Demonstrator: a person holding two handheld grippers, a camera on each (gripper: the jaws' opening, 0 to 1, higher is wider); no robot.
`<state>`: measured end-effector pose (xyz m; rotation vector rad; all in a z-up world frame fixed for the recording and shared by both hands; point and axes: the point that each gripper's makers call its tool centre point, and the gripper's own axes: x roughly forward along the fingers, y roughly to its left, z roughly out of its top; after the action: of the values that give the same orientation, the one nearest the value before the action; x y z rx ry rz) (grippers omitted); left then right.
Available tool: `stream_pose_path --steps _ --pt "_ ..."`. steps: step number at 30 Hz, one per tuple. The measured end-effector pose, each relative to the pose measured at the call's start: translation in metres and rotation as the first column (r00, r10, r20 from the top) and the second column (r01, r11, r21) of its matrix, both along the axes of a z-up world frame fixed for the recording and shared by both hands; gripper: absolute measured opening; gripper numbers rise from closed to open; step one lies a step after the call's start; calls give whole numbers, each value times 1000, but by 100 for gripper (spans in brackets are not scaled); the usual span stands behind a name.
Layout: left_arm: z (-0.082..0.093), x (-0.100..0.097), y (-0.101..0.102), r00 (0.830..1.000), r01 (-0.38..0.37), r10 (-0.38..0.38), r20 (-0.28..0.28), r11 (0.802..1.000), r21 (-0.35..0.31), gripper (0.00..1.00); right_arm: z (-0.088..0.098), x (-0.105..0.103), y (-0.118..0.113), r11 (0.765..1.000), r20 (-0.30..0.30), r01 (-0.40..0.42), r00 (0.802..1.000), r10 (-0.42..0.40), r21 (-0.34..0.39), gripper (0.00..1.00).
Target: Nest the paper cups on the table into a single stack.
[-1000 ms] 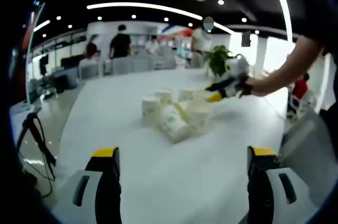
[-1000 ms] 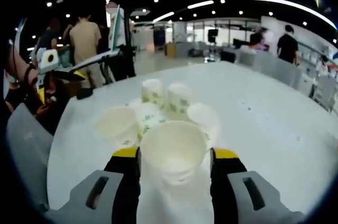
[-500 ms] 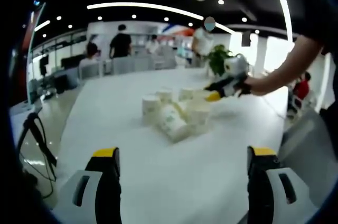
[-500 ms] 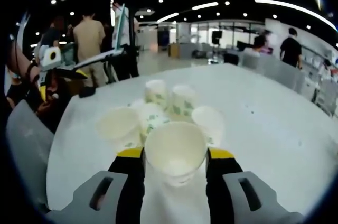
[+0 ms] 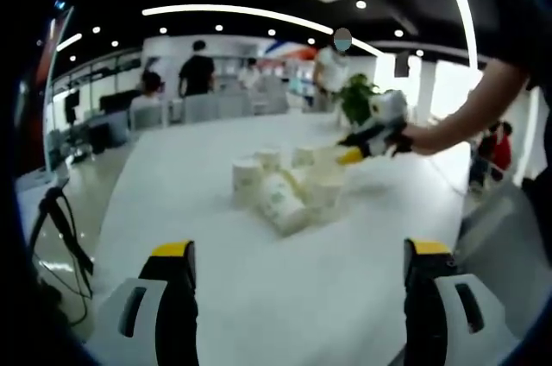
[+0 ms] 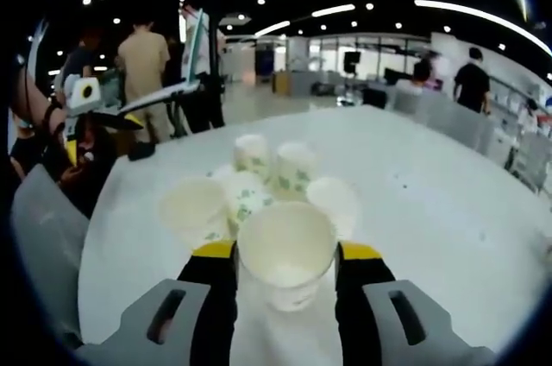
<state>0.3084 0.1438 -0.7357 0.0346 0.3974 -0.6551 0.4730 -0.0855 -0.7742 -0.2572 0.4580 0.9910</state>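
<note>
Several white paper cups with green print cluster mid-table; some stand upside down and one lies on its side. My left gripper hangs open well short of them, nothing between its fingers. My right gripper is shut on a paper cup, mouth toward the camera, just in front of the other cups. In the left gripper view the right gripper shows at the far side of the cluster, held by a person's hand. In the right gripper view the left gripper appears at the far left.
The white table is long, with its left edge dropping to the floor. A potted plant stands at its far end. Chairs line the table's side, and people stand in the background of the room.
The right gripper has lifted its cup very slightly and the cups behind look a touch lower in view. The left gripper has not moved.
</note>
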Motion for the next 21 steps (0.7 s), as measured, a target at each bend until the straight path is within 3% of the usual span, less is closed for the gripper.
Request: stream_pose_path --steps 15,21 --pt "7 4 -3 1000 12 -12 13 1000 -1 100 16 -7 -12 999 10 34 999 -34 32 41" --pt "9 4 -4 1000 21 -21 17 1000 -4 100 32 -11 -12 999 33 30 999 -31 41 40"
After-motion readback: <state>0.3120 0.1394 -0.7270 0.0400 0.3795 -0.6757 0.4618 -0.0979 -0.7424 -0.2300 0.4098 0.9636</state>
